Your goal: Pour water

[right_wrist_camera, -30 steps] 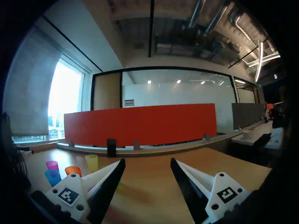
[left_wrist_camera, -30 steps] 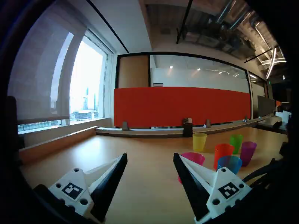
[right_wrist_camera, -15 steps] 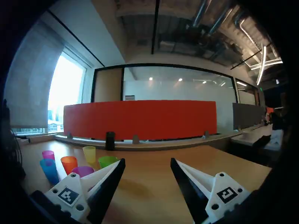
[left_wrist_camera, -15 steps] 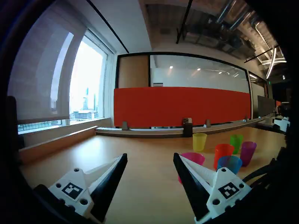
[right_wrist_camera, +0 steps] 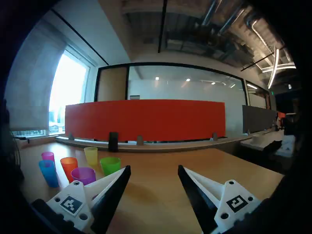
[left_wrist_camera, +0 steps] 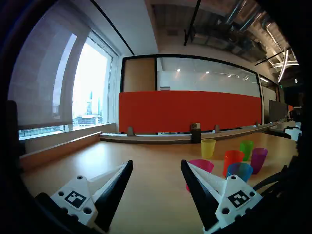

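Observation:
Several coloured plastic cups stand in a cluster on a wooden table (left_wrist_camera: 156, 187). In the left gripper view they are at the right: pink cup (left_wrist_camera: 202, 165), blue cup (left_wrist_camera: 239, 171), orange cup (left_wrist_camera: 233, 157), yellow cup (left_wrist_camera: 208, 148), green cup (left_wrist_camera: 246, 149), purple cup (left_wrist_camera: 258, 159). My left gripper (left_wrist_camera: 156, 167) is open, its right finger in front of the pink cup. In the right gripper view the cups stand at the left: blue cup (right_wrist_camera: 48, 173), orange cup (right_wrist_camera: 68, 166), purple cup (right_wrist_camera: 83, 175), green cup (right_wrist_camera: 110, 165), yellow cup (right_wrist_camera: 91, 155), pink cup (right_wrist_camera: 48, 156). My right gripper (right_wrist_camera: 154, 171) is open and holds nothing.
A red divider panel (left_wrist_camera: 189, 111) runs along the far edge of the table, with a small dark box (left_wrist_camera: 195, 133) in front of it. A bright window (left_wrist_camera: 90, 93) is at the left. Another desk (right_wrist_camera: 265, 145) lies to the right.
The right gripper has risen and tipped, so the cups show more fully and the green and purple ones came into sight. The left gripper has stayed still.

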`<state>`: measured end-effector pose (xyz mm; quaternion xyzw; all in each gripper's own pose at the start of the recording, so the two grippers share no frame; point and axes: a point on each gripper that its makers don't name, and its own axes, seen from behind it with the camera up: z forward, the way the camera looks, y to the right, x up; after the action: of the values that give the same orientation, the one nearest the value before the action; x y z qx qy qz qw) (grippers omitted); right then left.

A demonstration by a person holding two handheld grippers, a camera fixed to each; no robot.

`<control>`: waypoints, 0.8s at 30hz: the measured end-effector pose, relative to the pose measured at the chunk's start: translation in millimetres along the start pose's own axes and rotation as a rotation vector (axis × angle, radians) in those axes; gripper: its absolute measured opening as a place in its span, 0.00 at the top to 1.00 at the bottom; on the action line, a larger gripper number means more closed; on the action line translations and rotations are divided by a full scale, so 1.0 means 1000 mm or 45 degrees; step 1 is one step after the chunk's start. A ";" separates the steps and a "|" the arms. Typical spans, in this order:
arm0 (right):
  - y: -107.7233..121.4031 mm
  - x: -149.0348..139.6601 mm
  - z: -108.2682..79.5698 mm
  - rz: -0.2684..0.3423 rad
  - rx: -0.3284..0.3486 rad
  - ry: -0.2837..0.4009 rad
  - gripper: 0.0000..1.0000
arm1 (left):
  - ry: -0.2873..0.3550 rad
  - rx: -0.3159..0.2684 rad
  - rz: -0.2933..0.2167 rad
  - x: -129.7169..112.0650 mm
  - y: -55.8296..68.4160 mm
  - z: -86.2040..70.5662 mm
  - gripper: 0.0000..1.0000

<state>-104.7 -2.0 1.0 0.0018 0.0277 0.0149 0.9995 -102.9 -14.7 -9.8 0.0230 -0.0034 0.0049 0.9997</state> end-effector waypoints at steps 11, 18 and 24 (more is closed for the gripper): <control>-0.004 -0.005 0.000 -0.006 0.004 -0.027 0.06 | 0.000 0.000 0.000 0.000 0.000 0.000 0.09; -0.003 -0.005 0.000 -0.006 0.002 -0.029 0.06 | 0.000 0.000 0.000 0.001 -0.001 0.000 0.09; -0.003 -0.006 0.001 -0.007 0.000 -0.030 0.06 | 0.000 0.000 0.000 0.001 -0.001 0.000 0.09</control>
<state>-110.7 -5.1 2.6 0.0018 0.0159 0.0123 0.9998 -102.3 -15.4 -10.1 0.0230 -0.0035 0.0050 0.9997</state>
